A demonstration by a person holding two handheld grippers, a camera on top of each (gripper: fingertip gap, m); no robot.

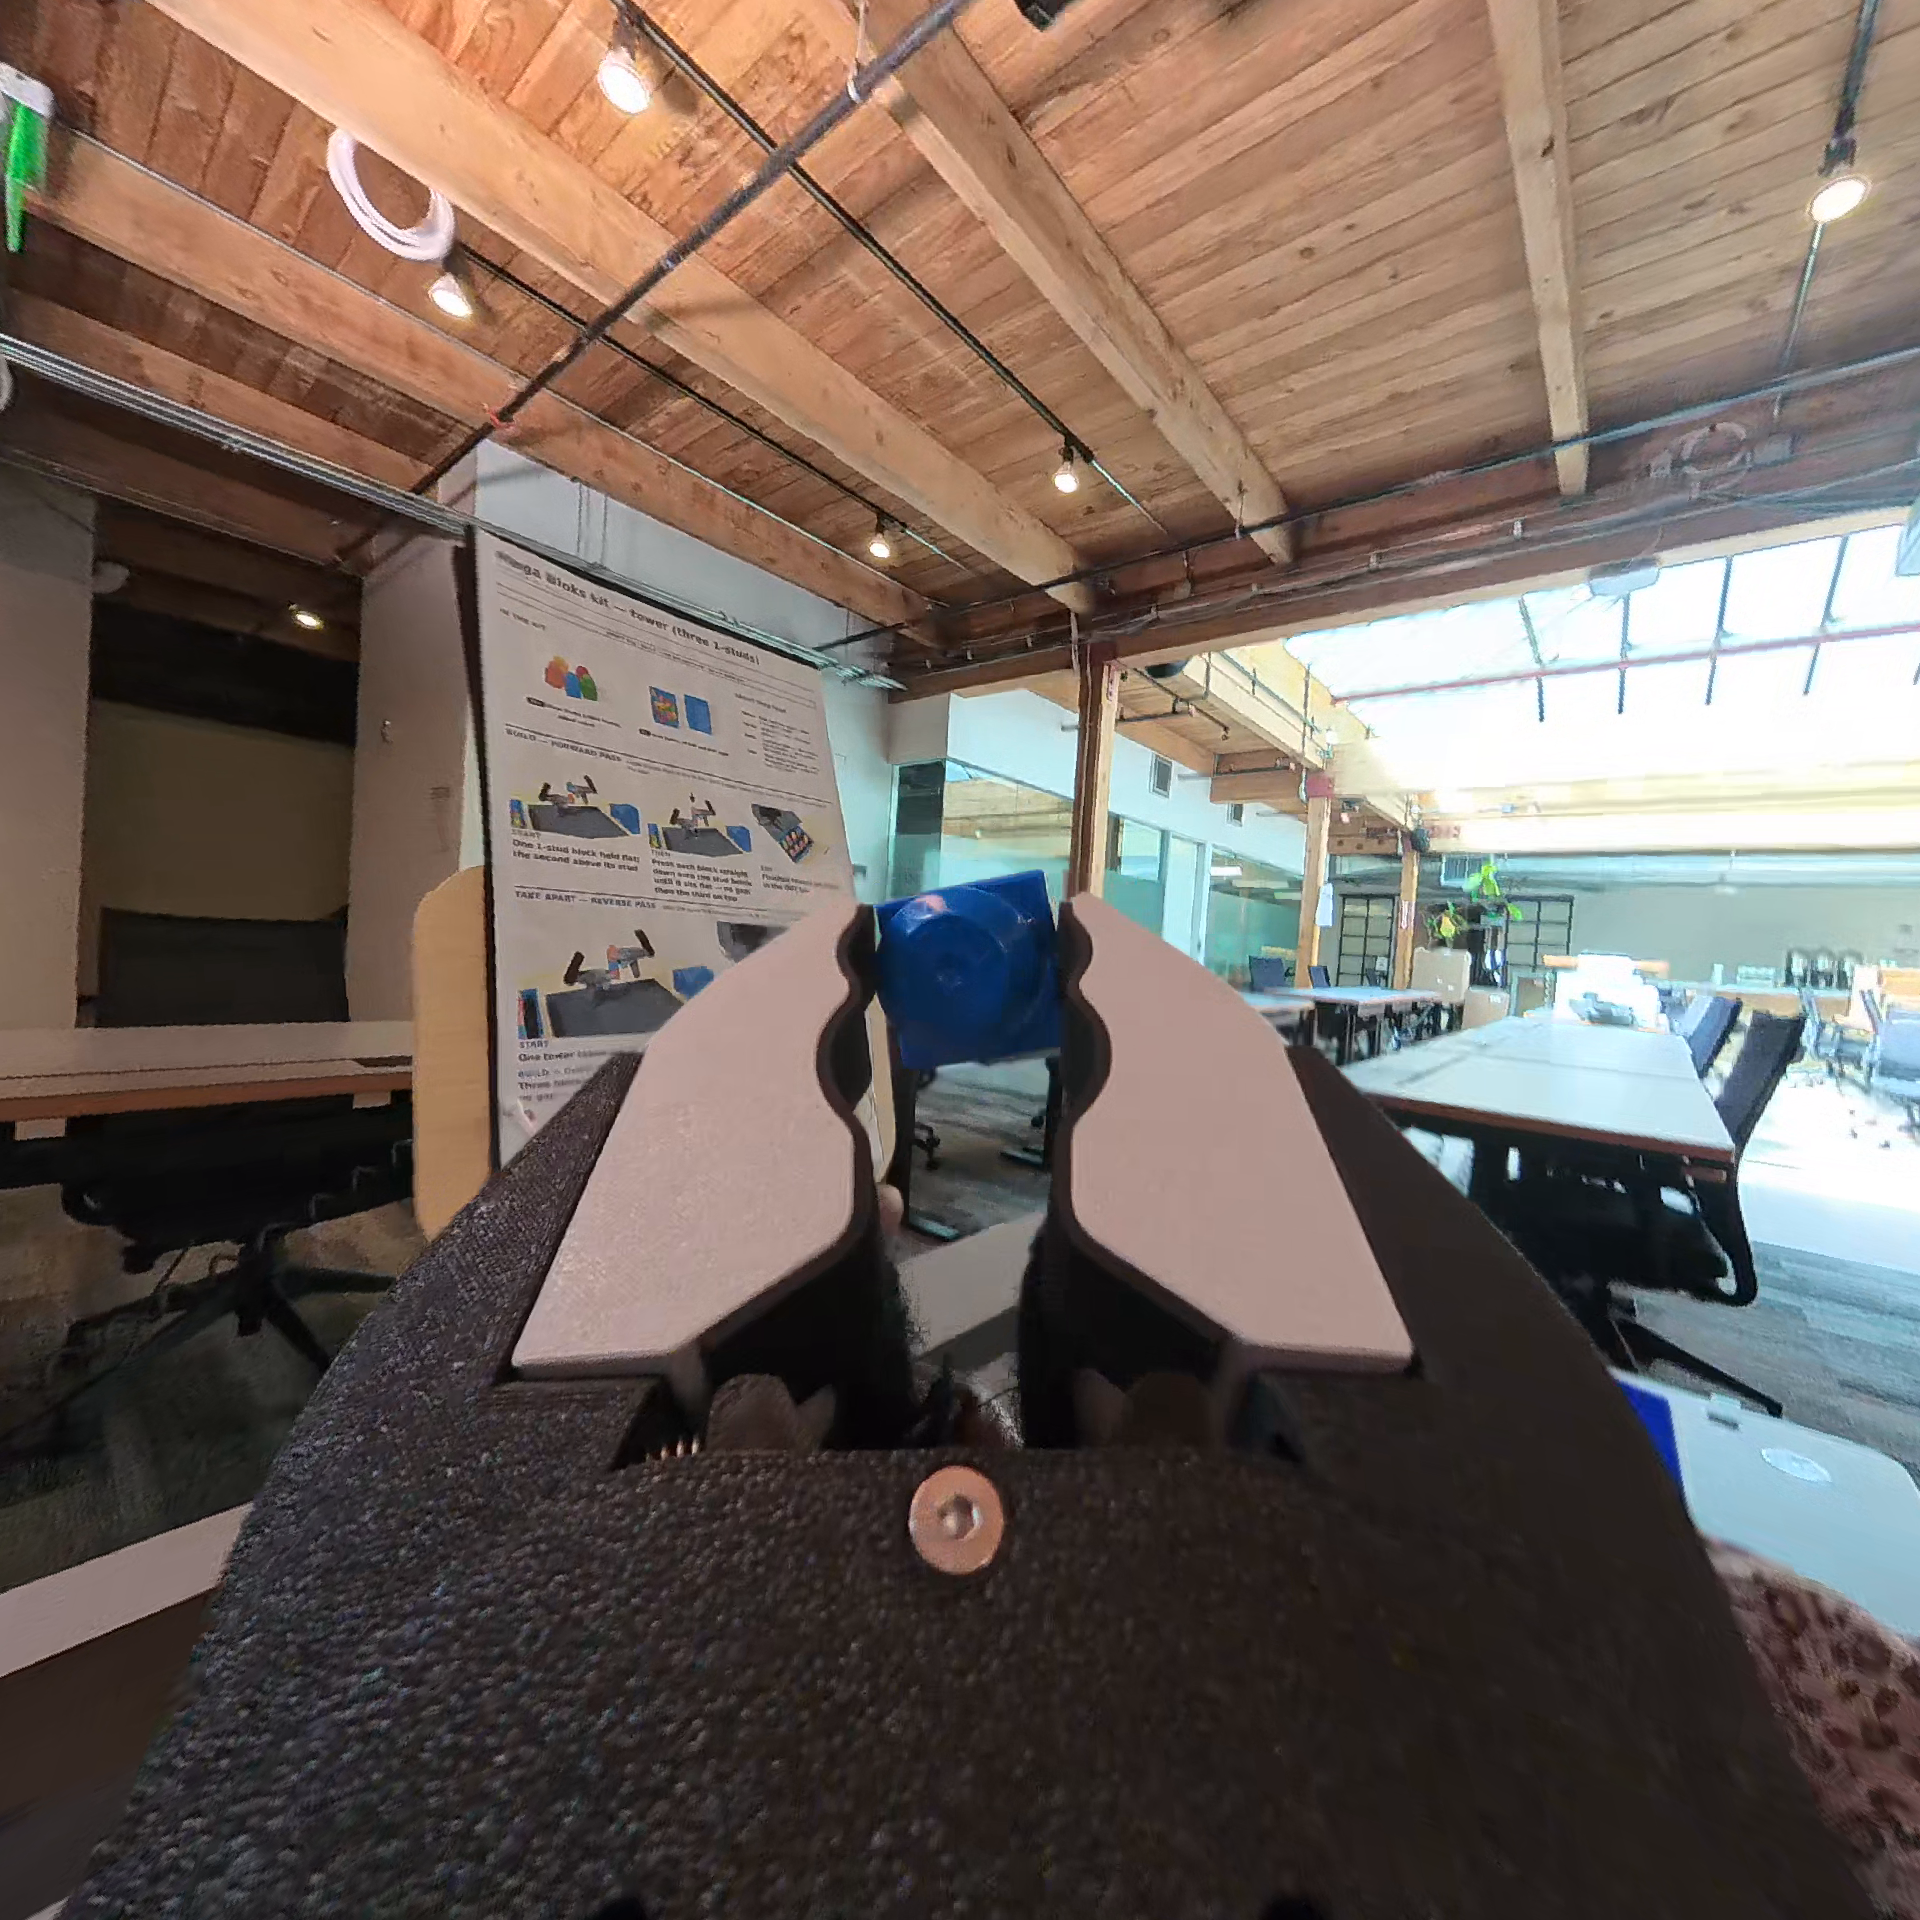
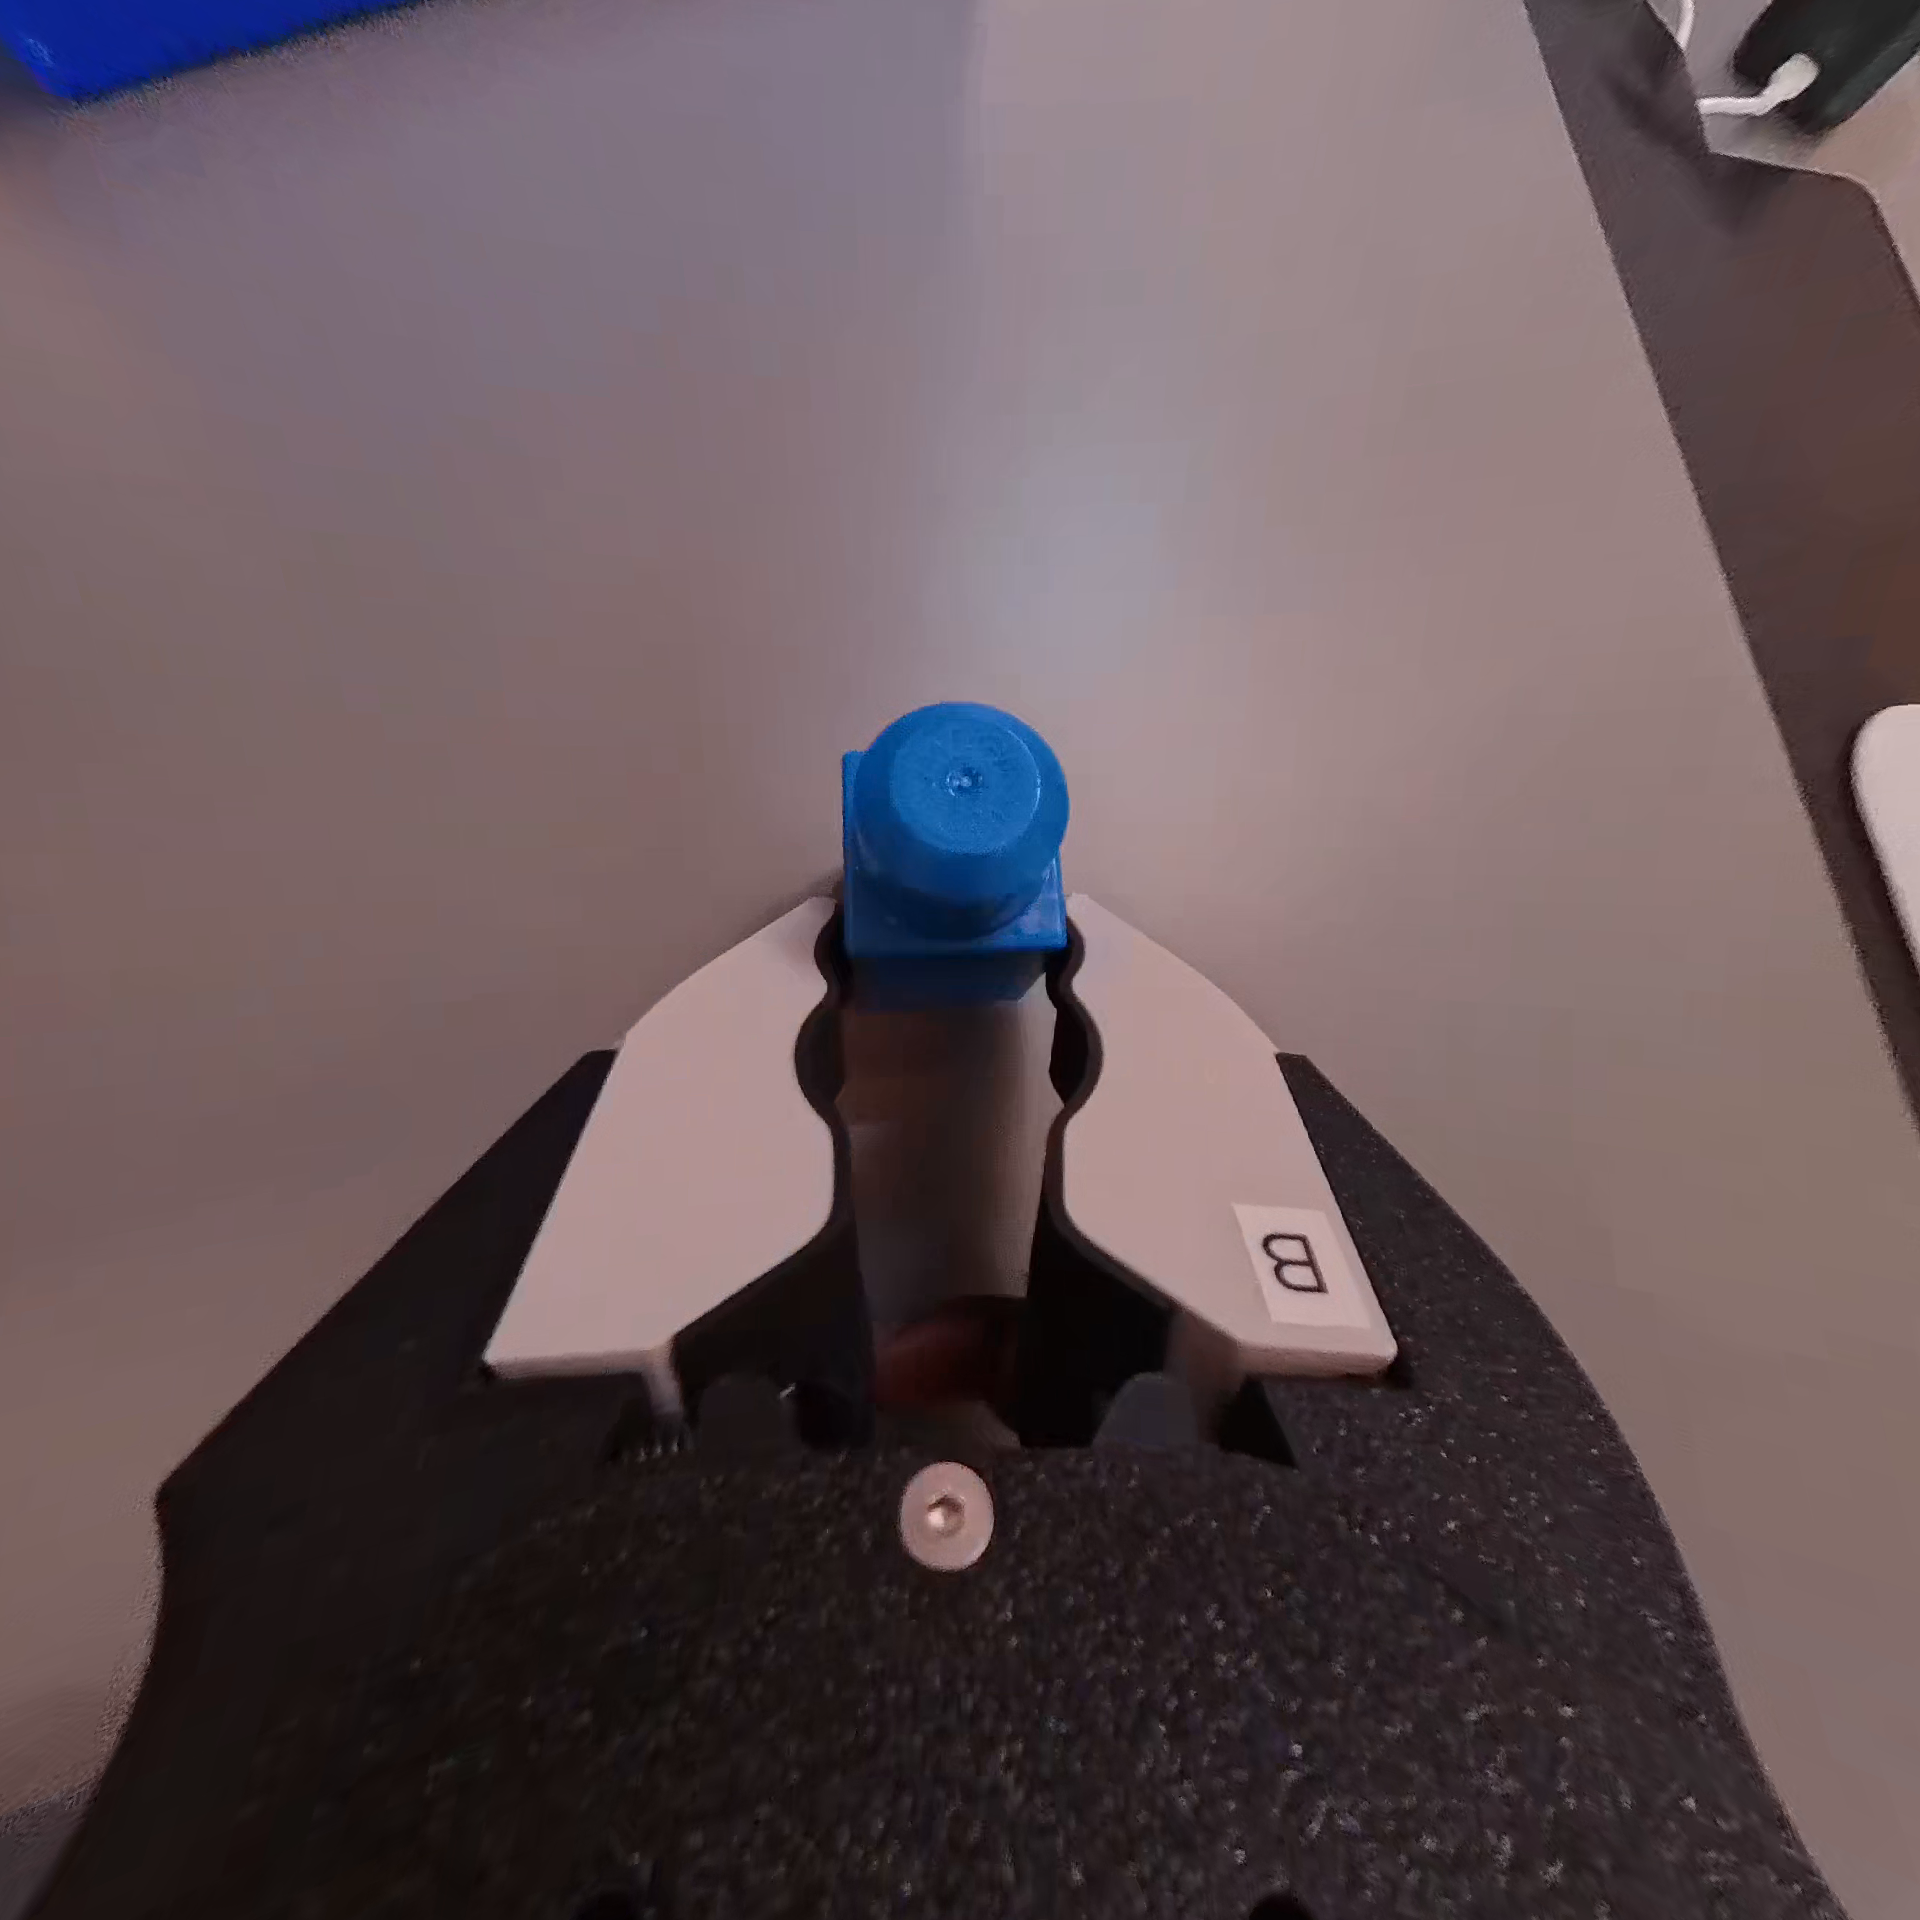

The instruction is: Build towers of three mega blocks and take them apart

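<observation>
In the left wrist view my left gripper [image 1: 964,971] is shut on a dark blue one-stud mega block [image 1: 966,982]. It holds the block up in the air, tilted upward, with the stud facing the camera. In the right wrist view my right gripper [image 2: 951,940] is shut on a lighter blue one-stud mega block [image 2: 956,842]. It holds the block just above the grey mat [image 2: 520,520], stud up. The block sticks out past the fingertips. Neither view shows the other gripper.
An instruction poster [image 1: 665,831] stands on a board behind the left gripper. Office tables [image 1: 1538,1081] and chairs fill the room beyond. A blue bin corner [image 2: 156,42] lies at the mat's far left. The mat's right edge [image 2: 1704,436] meets a white table surface. The left gripper's tips are roughly 35 cm from the right gripper's.
</observation>
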